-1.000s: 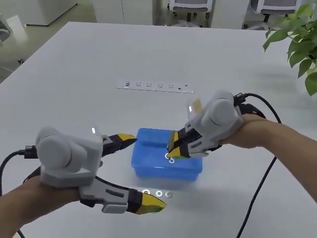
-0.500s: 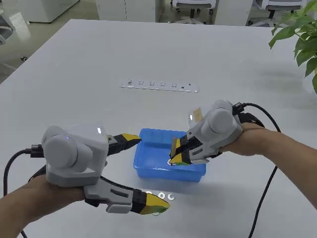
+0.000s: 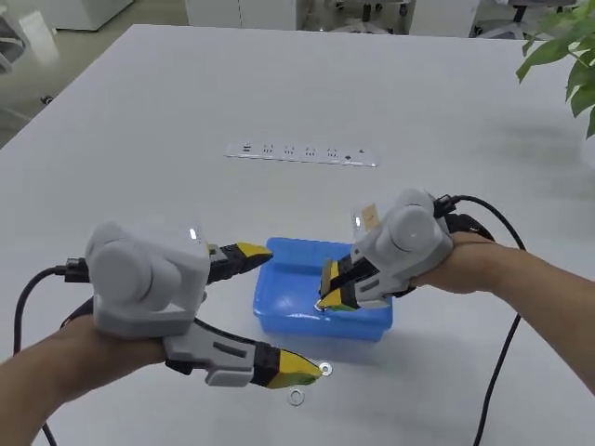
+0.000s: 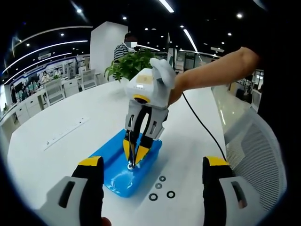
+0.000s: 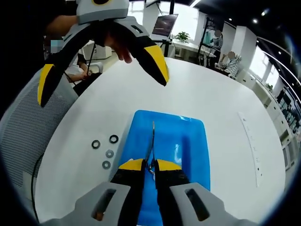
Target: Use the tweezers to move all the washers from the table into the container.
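Head view, left to right. Left tongs (image 3: 284,312): jaws spread wide, nothing between them. The upper tip hangs at the near-left corner of the container (image 3: 288,318); the lower tip sits low over the table (image 3: 186,93) in front of it.

Washers (image 5: 109,153): the right gripper view shows four loose on the table in a small cluster, just beside the container's long side and outside it. In the head view two of them show in front of the container. One is right by the lower tip of the left tongs, the other a bit nearer the person.

The container is a shallow blue tray, flat on the table between the two tongs. The power strip (image 3: 302,153) lies well behind it, flat.

Right tongs (image 3: 325,301): jaws pinched tight on the tweezers (image 5: 152,141), over the container's right half and angled down into it. In the right gripper view the tweezers run straight out from the jaws, with their tips over the tray floor. The left gripper view shows a small ring at the tweezer tips, low over the tray. It looks like a washer, but it is too small to be sure. I cannot tell whether it touches the floor.

Right of that, a black cable (image 3: 507,307) trails from the right tongs across the table toward the near edge. Plant leaves (image 3: 567,56) are at the far right corner.
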The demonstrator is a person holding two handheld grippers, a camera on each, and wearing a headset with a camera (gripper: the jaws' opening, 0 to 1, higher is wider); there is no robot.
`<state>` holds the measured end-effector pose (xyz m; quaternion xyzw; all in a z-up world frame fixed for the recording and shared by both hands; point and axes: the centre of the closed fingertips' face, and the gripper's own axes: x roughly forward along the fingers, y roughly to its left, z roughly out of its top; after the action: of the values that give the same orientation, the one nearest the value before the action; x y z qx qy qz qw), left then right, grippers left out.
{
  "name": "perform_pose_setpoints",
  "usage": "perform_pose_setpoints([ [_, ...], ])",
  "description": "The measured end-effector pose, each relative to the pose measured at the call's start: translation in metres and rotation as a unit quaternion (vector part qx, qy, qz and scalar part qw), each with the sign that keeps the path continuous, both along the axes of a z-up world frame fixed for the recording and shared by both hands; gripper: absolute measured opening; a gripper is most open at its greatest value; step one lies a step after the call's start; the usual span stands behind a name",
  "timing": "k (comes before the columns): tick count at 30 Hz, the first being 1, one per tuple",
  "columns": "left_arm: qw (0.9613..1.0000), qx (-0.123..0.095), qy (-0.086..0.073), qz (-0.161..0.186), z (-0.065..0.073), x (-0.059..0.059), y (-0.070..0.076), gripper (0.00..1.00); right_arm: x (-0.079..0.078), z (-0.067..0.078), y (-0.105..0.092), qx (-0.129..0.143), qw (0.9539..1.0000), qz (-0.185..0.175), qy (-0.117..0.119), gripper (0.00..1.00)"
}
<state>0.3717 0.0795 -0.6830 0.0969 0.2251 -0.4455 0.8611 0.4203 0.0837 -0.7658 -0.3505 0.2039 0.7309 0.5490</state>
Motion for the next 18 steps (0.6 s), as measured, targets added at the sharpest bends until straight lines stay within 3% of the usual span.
perform_pose_setpoints([
  [6,1.0,-0.003,-0.001,-0.004,0.0,0.008,0.0,0.79,-0.001,-0.004,0.0,-0.003,1.0,0.004,0.001,0.1],
  [18,0.9997,0.014,-0.017,-0.008,0.002,0.031,-0.004,0.56,-0.001,-0.004,0.0,-0.002,1.0,0.005,0.002,0.1],
])
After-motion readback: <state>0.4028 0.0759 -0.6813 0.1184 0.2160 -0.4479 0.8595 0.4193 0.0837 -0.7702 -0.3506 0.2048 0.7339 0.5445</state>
